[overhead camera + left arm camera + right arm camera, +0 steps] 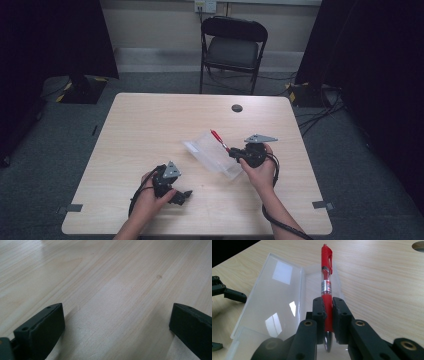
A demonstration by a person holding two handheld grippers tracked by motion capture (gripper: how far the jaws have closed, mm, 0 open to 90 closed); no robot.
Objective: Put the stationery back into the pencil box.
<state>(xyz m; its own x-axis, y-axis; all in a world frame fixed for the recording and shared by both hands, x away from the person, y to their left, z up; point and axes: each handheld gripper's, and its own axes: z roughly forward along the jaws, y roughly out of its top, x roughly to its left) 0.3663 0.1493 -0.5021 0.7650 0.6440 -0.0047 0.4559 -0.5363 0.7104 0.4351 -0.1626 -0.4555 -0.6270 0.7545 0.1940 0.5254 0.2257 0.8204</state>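
One claw point(327, 315) grips red pen point(326, 282) (left idle).

A pale wooden worktop point(150, 130) stands on grey carpet point(360, 165). Beyond its far edge is a black folding chair point(233, 47) against a light wall point(150, 22); dark curtains point(50, 40) flank both sides.

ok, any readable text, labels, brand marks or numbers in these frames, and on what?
None can be read.
Red retractable pen clamped in the right hand-held gripper: its silver band carries small marks, too blurred to read.
Clear plastic case: plain, only window reflections.
Light wooden table: no print.
White wall socket plate behind the black folding chair: too small to tell.
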